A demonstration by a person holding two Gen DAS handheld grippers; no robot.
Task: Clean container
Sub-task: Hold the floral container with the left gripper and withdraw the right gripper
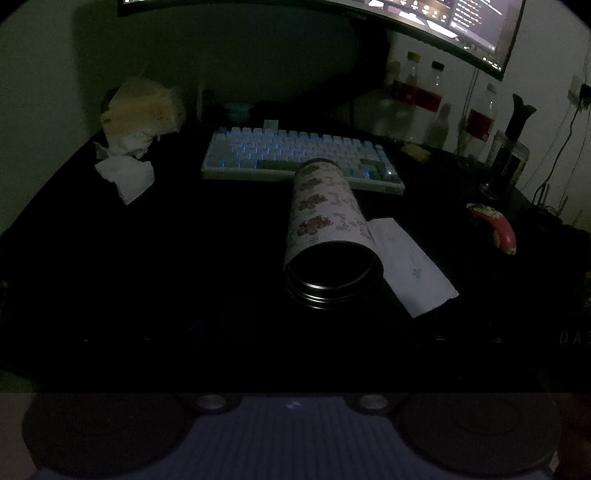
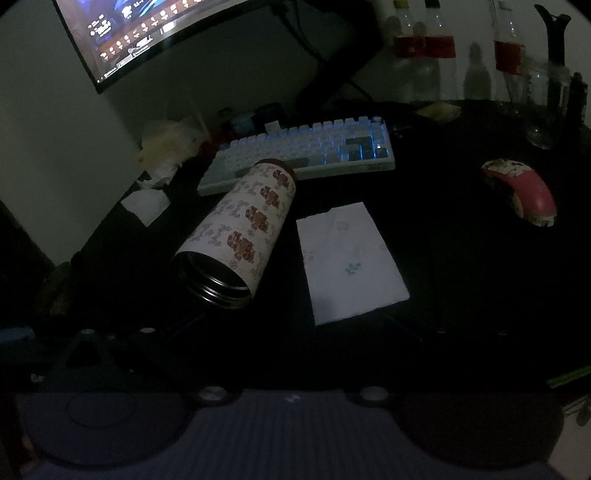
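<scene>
One dark table (image 1: 147, 258) carries one curved monitor (image 1: 443, 22), one backlit keyboard (image 1: 295, 158), one patterned container (image 1: 325, 218), one folded tissue (image 1: 410, 266) and one red mouse (image 1: 498, 229). The container lies on its side mid-table, long axis running from the keyboard toward the cameras, open threaded mouth nearest. Only the right wrist view shows the tissue fully, apart from the container. Neither gripper's fingers are discernible in the dark, so I cannot tell their opening.
</scene>
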